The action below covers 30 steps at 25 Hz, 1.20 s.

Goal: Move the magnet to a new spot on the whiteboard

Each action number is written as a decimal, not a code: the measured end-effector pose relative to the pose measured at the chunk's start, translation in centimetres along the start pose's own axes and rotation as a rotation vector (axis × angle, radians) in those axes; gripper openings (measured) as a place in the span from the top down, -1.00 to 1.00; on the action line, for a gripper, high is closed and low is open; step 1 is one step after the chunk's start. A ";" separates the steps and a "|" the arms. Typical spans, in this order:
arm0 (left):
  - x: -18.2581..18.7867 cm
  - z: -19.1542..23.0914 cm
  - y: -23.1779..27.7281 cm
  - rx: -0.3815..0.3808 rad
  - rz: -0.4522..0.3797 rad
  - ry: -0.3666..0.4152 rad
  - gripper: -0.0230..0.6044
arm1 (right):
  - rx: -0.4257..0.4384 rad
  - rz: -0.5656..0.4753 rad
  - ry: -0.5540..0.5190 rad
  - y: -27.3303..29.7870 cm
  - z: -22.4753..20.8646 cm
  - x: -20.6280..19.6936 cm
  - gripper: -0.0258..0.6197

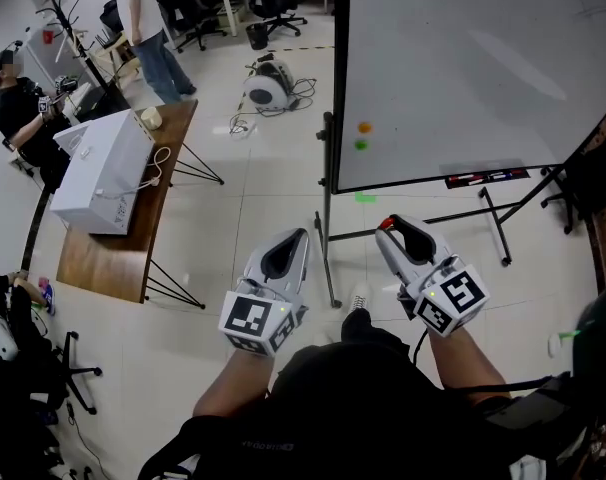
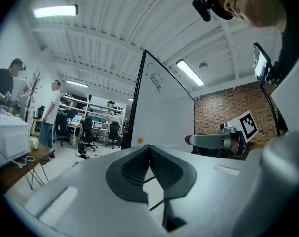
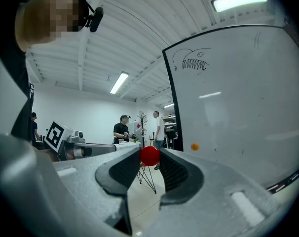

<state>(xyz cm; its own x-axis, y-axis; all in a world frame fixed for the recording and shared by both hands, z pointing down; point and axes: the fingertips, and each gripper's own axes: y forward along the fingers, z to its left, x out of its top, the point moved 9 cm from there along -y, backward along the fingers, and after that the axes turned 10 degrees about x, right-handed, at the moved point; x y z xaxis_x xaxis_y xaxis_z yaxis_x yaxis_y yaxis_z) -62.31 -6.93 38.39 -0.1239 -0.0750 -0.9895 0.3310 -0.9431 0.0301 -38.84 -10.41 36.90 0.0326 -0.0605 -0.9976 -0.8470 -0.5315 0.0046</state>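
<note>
A whiteboard on a wheeled stand stands ahead to the right, with an orange magnet and a green magnet near its lower left corner. My right gripper is held below the board and is shut on a round red magnet, pinched at the jaw tips. The orange magnet shows on the board beyond those tips. My left gripper hovers beside it, left of the stand's post, shut with nothing in it; its fingertips meet.
The whiteboard stand's post and legs rise just ahead between the grippers. Markers lie in the tray under the board. A wooden table with a white box stands left. People, office chairs and a floor machine are farther back.
</note>
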 end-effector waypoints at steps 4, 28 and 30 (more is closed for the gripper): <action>0.3 -0.3 0.3 -0.009 0.007 -0.003 0.88 | -0.012 -0.005 -0.006 -0.6 0.2 0.2 0.59; -1.7 -21.1 6.6 -0.254 0.016 0.053 0.88 | -0.226 -0.031 -0.057 -22.1 -5.3 1.9 0.59; -2.1 -24.6 7.0 -0.283 0.018 0.061 0.88 | -0.254 -0.038 -0.062 -25.6 -5.9 2.1 0.59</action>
<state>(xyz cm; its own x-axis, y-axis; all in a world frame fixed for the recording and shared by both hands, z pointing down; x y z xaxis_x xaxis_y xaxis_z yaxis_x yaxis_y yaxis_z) -36.73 -5.44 37.24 -0.0616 -0.0630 -0.9961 0.5816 -0.8133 0.0155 -13.91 -1.94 35.11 0.0224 0.0113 -0.9997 -0.6851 -0.7281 -0.0236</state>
